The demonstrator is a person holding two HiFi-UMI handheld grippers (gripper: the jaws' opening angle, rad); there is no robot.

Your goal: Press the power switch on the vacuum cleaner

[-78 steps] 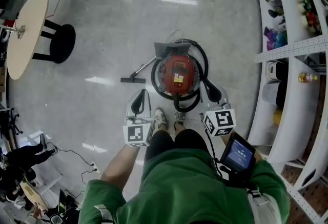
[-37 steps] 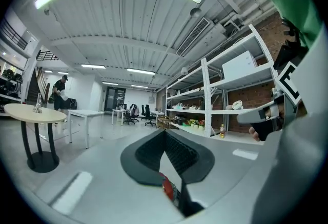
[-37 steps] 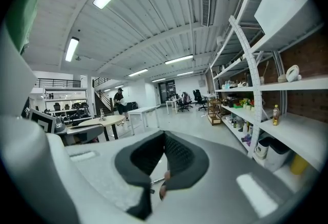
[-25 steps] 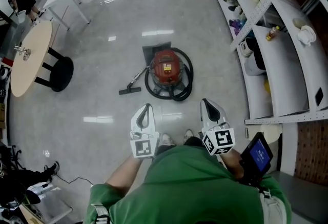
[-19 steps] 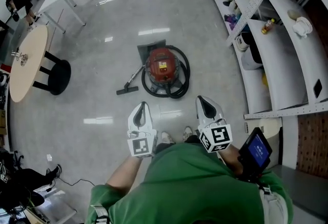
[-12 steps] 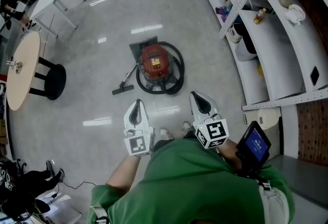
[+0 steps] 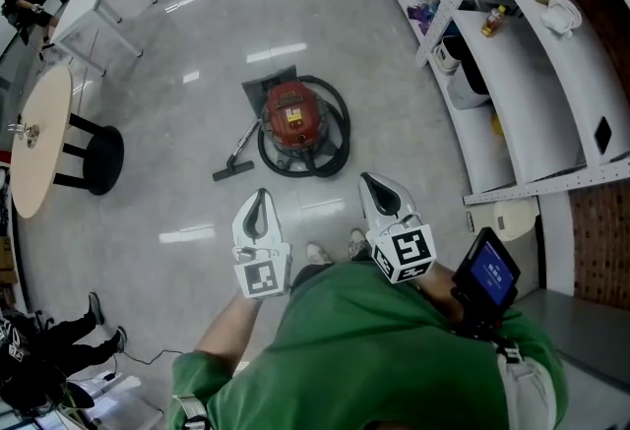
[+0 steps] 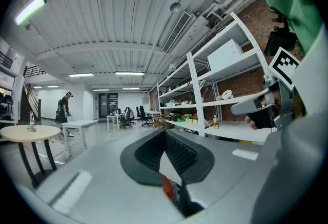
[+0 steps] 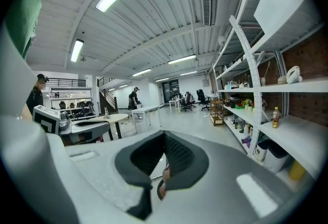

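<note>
Red and drum-shaped, the canister vacuum cleaner sits on the glossy grey floor, well ahead of the person's shoes. A black hose coils round its body. A thin wand runs from it out to a dark floor nozzle on its left.

Both tools are held low in front of the green-sleeved person, near each other and well apart from the vacuum. The left gripper points forward with its ribbed black pads pressed together at the tips and nothing caught between them. In its own view, a sliver of the red vacuum shows through the gap lower down. The right gripper is likewise closed and empty.

A small blue-lit screen is strapped near the right wrist. White metal shelving lines the right side. A round beige table with a black stool stands at far left.
</note>
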